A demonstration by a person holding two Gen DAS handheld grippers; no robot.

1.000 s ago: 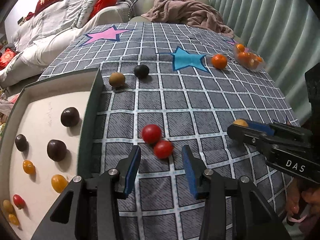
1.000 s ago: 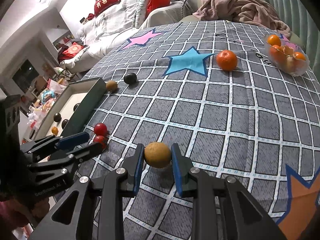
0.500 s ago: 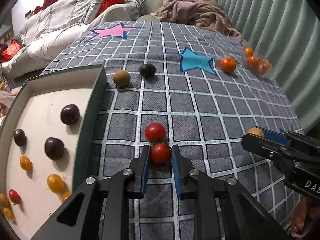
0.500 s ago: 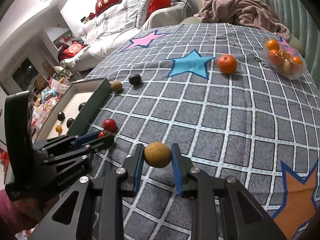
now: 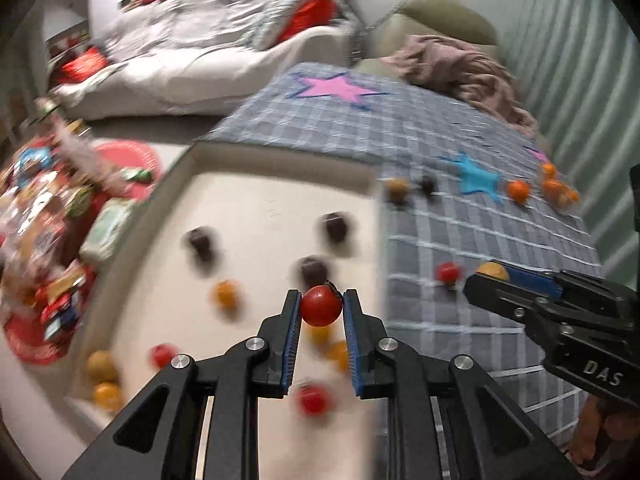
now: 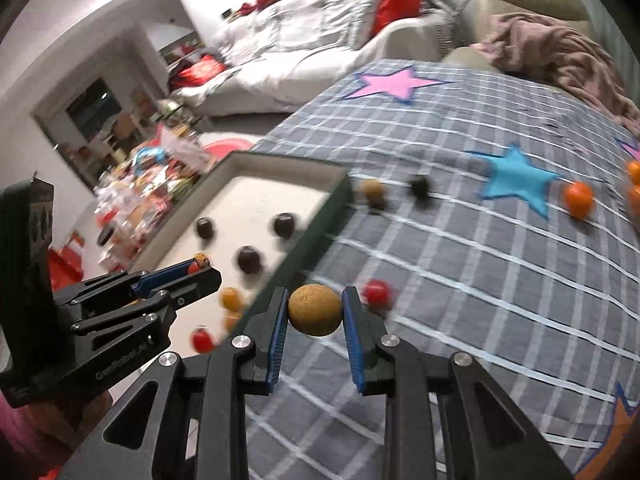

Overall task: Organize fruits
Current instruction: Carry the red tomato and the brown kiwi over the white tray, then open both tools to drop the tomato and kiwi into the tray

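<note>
My left gripper point(image 5: 320, 308) is shut on a red cherry tomato point(image 5: 321, 305) and holds it above the white tray point(image 5: 256, 196), which has dark green walls. My right gripper point(image 6: 315, 310) is shut on a round tan fruit point(image 6: 315, 310) and hovers over the grey checked cloth beside the tray's right wall point(image 6: 316, 236). The tray holds several dark, orange and red small fruits. A second red tomato point(image 5: 448, 271) lies on the cloth next to the tray; it also shows in the right wrist view point(image 6: 377, 292).
On the cloth farther back lie a tan fruit point(image 6: 373, 191), a dark fruit point(image 6: 420, 187) and an orange point(image 6: 578, 199). A clear bowl of oranges point(image 5: 558, 186) stands at the far right. Clutter covers the floor left of the tray. A sofa with bedding stands behind.
My left gripper has lifted the red tomato off the cloth and swung left over the tray. My right gripper, still holding the tan fruit, has moved left toward the tray.
</note>
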